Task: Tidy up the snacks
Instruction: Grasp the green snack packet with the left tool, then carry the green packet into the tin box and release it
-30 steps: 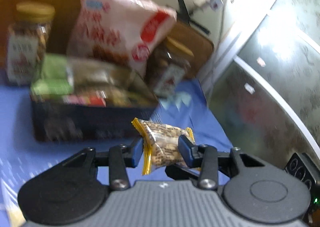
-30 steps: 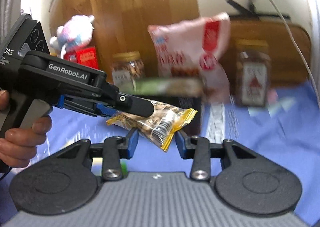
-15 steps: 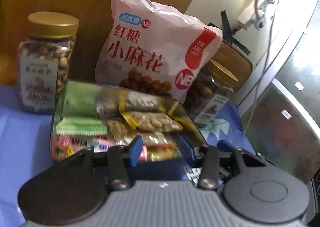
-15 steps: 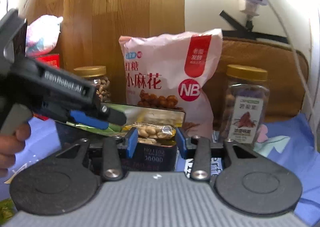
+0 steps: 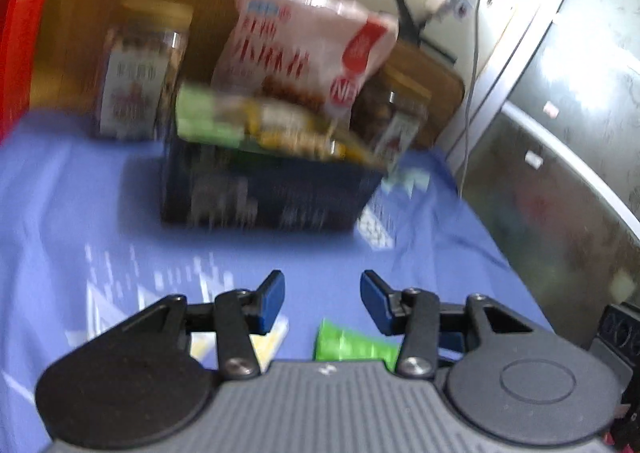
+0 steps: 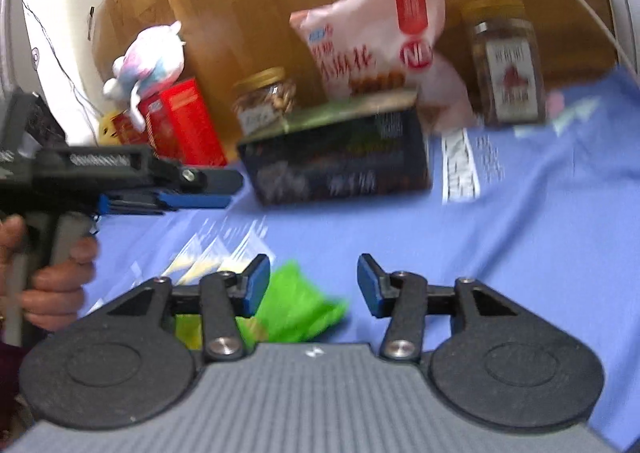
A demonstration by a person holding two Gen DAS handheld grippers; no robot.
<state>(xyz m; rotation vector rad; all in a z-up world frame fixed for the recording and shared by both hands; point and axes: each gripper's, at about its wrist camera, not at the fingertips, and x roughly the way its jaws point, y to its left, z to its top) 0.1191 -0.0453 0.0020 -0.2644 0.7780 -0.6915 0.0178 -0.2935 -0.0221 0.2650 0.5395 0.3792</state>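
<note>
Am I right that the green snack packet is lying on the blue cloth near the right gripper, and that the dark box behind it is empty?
Not quite: the dark box is not empty. The left wrist view shows it filled with snack packets. The rest holds: the green snack packet lies on the blue cloth by the right gripper, whose jaws, just opened further, hold nothing.

Both wrist views carry heavy motion blur: the pink snack bag [image 5: 308, 41], the jars and the dark box [image 6: 340, 157] smear, only the gripper bodies stay sharp. Daylight enters from the right, blowing out the glass panel [image 5: 576, 65] with glare. Fisheye bends the edges; the blue cloth [image 6: 520, 221] is evenly lit.
</note>
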